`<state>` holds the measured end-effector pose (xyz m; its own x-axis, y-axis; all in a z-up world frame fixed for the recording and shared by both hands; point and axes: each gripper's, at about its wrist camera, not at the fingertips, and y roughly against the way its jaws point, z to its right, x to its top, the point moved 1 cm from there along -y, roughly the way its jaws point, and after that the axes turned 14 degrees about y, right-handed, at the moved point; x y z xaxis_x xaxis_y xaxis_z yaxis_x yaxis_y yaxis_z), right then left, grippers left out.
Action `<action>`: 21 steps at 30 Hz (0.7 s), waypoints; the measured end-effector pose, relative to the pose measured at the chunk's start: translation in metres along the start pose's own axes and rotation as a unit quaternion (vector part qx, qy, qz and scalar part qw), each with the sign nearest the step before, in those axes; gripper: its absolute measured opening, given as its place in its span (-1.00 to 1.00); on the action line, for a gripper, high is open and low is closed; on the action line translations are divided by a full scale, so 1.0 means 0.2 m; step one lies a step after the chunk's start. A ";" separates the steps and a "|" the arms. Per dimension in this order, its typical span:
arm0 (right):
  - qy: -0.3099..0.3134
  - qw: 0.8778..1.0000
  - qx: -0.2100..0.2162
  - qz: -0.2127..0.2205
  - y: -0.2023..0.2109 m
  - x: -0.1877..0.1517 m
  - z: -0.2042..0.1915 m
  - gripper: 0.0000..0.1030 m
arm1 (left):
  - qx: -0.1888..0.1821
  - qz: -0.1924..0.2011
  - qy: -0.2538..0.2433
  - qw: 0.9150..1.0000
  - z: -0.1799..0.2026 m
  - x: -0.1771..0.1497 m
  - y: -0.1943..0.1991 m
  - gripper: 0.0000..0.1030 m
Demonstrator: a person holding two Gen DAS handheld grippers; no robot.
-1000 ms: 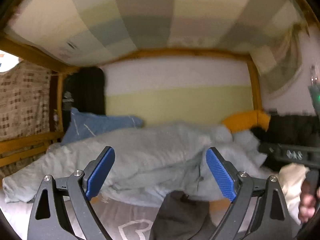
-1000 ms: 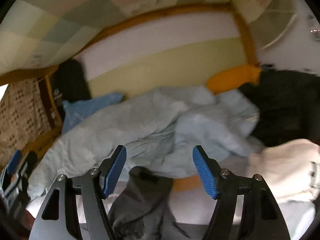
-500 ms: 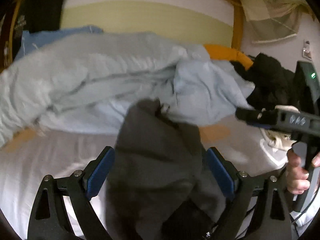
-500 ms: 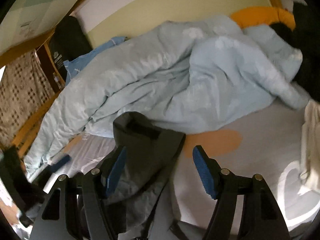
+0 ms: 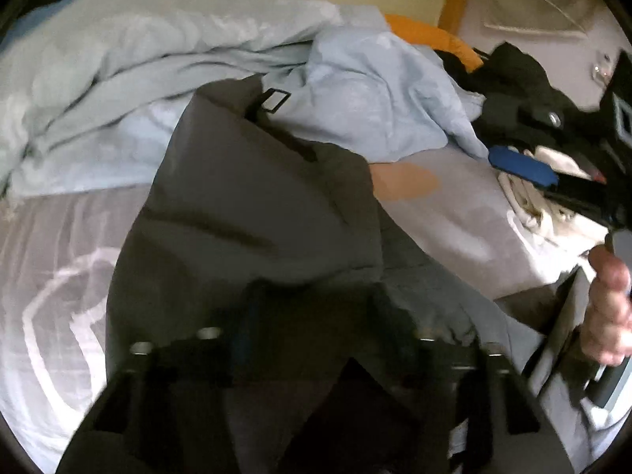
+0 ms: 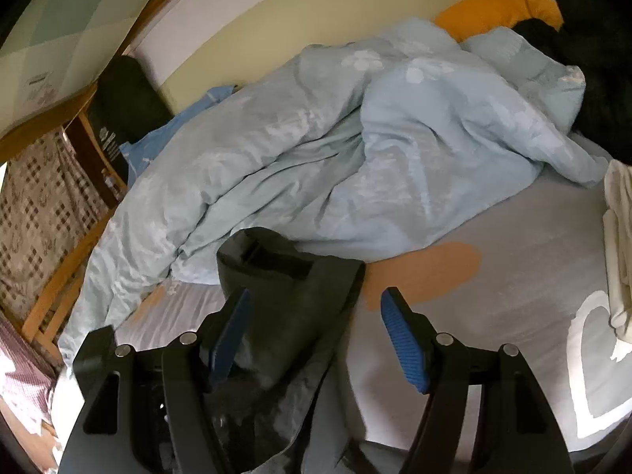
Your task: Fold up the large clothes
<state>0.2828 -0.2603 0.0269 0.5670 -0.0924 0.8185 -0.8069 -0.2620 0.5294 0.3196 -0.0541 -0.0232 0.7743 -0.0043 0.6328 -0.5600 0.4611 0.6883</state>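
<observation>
A dark grey garment [image 5: 252,213] lies in a heap on the grey bedsheet [image 5: 59,237], its belt-loop end pointing toward the duvet. My left gripper [image 5: 312,316] is low over it and motion-blurred. Its jaws are closing, with a thick fold of the garment bunched between them and the pads against the cloth. My right gripper [image 6: 316,296] stands open above the same garment [image 6: 284,272]; cloth lies under its left finger, but the pads press on nothing. In the left wrist view the right gripper's blue pad [image 5: 521,166] and the person's hand [image 5: 608,308] show at the right.
A crumpled light blue duvet [image 6: 355,150] fills the far half of the bed. An orange pillow [image 6: 497,8] and black clothes [image 6: 592,59] lie at the far right, and a white cloth pile [image 6: 620,245] at the right edge. A wooden bed rail [image 6: 63,276] runs along the left.
Both grippers have dropped and tipped down from facing the wall to facing the bed. The left jaws have narrowed onto the dark garment. The right jaws stay as wide as before.
</observation>
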 end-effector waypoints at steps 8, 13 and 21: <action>0.034 0.999 0.000 -0.006 -0.02 -0.01 -0.04 0.38 | 0.104 0.168 0.135 0.971 -0.27 0.11 0.36 -0.99; 0.034 0.997 0.035 -0.058 -0.15 -0.05 -0.04 0.38 | 0.168 0.188 0.164 0.954 -0.44 0.12 0.47 -0.99; 0.057 0.987 0.013 -0.150 -0.33 -0.15 -0.07 0.04 | 0.051 0.114 0.015 0.992 -0.10 0.09 0.38 0.23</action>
<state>0.3172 -0.2264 -0.0304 0.7561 0.1016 0.6465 -0.6001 -0.2864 0.7469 0.2976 -0.0020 0.0332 0.6321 0.1177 0.7659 -0.7470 0.3554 0.5619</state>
